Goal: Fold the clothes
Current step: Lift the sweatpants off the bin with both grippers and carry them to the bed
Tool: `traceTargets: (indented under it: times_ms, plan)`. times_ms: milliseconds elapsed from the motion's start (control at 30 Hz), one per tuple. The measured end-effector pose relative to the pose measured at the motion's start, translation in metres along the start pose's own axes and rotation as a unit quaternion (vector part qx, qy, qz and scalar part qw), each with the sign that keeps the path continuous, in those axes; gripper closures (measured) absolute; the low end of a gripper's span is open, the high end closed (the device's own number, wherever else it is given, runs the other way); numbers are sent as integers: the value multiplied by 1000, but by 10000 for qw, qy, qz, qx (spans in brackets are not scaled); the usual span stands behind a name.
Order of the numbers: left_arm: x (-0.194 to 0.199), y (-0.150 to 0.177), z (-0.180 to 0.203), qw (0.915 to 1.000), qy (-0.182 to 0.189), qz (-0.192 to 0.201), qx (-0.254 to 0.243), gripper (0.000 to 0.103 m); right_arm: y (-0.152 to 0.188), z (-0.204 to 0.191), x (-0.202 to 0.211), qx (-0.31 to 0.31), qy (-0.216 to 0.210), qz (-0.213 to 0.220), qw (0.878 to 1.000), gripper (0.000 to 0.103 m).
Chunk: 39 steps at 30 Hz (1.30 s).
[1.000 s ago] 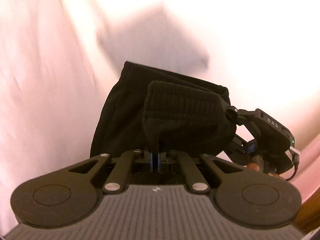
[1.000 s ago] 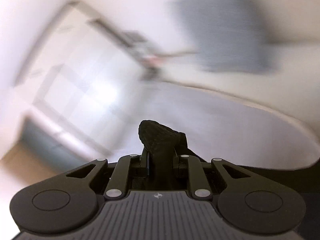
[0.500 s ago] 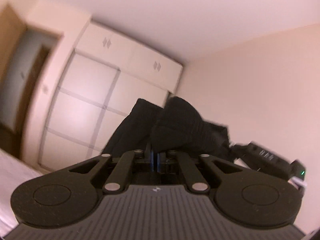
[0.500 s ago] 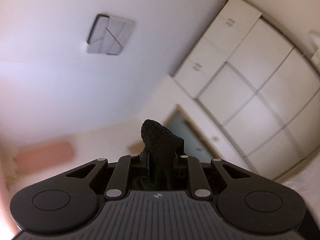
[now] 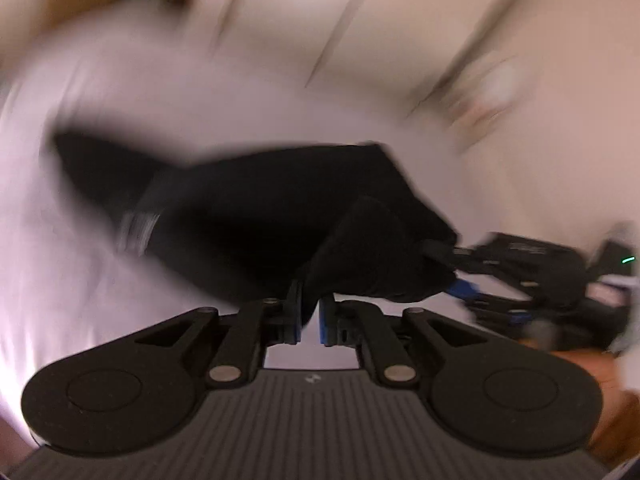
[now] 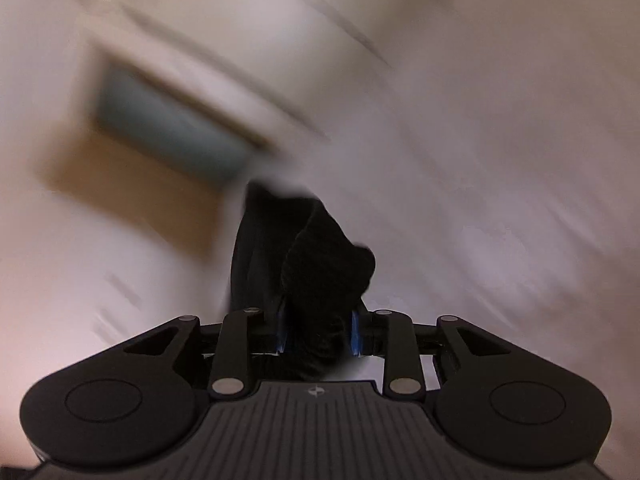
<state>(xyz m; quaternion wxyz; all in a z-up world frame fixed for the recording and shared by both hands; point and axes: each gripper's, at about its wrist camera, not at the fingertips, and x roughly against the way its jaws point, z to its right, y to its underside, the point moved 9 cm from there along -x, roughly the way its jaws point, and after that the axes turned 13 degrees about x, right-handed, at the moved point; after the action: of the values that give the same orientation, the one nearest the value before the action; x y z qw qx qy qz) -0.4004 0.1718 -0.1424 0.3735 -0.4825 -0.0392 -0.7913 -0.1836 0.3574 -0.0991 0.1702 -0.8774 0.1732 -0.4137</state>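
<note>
A black garment with a ribbed waistband [image 5: 280, 216] stretches out in front of my left gripper [image 5: 310, 316] over a pale sheet [image 5: 80, 264]. The left jaws stand a small gap apart with a fold of the black cloth between them. My right gripper [image 6: 320, 330] is shut on a thick bunch of the same black garment [image 6: 320, 264]. The right gripper also shows in the left wrist view [image 5: 532, 288], at the right end of the waistband. Both views are blurred by motion.
A white wardrobe [image 5: 400, 20] and wall stand behind the bed. In the right wrist view a dark doorway [image 6: 168, 128] and brown floor [image 6: 132, 192] lie at the left. A brown wooden edge [image 5: 600, 412] shows at the lower right.
Both grippers have swung down from facing the wardrobe and ceiling toward the bed, carrying the garment. The black cloth now trails out to the left over the sheet. The left jaws have parted slightly.
</note>
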Motion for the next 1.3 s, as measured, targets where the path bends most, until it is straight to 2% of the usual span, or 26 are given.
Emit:
traceTargets:
  times_ms: [33,67,133,233,267,333,433,533,733,833,967,1100,1300]
  plan:
    - [-16,14,-20,9994,-127,-137,307,101,30,34,-23,50,336,-647,9973,72]
    - [-25,21,-30,9983,-175,-173,534,101,46,56,-35,227,539,-999,9933,72]
    - [-43,36,-51,9945,-271,-247,986,101,60,89,-46,740,779,-1332,9853,72]
    - [-71,59,-82,9846,-414,-356,1659,97,55,97,-59,1237,650,-1604,9771,71]
    - [-80,67,-92,9803,-462,-392,1882,86,49,96,-61,1372,558,-1665,9748,68]
    - [-98,83,-112,9699,-555,-463,2325,71,40,96,-69,1634,402,-1784,9695,64]
    - [-125,102,-131,9550,-412,-423,2907,70,49,101,-91,1753,269,-1951,9646,57]
    - [-138,120,-127,9402,-349,-374,3367,56,66,121,-103,1468,110,-2131,9659,54]
    - [-180,148,-127,9195,-325,-462,3890,50,60,142,-161,1063,34,-2368,9657,46]
    - [-188,159,-126,9088,-231,-479,4138,40,56,150,-186,1040,25,-2415,9648,40]
    - [-199,172,-132,8877,-143,-449,4581,40,58,162,-208,947,-37,-2488,9639,37]
    - [-205,171,-136,8616,191,-331,5062,40,61,175,-229,849,-107,-2558,9629,37]
    - [-225,169,-140,8489,298,-218,5273,43,64,194,-262,702,-211,-2663,9611,37]
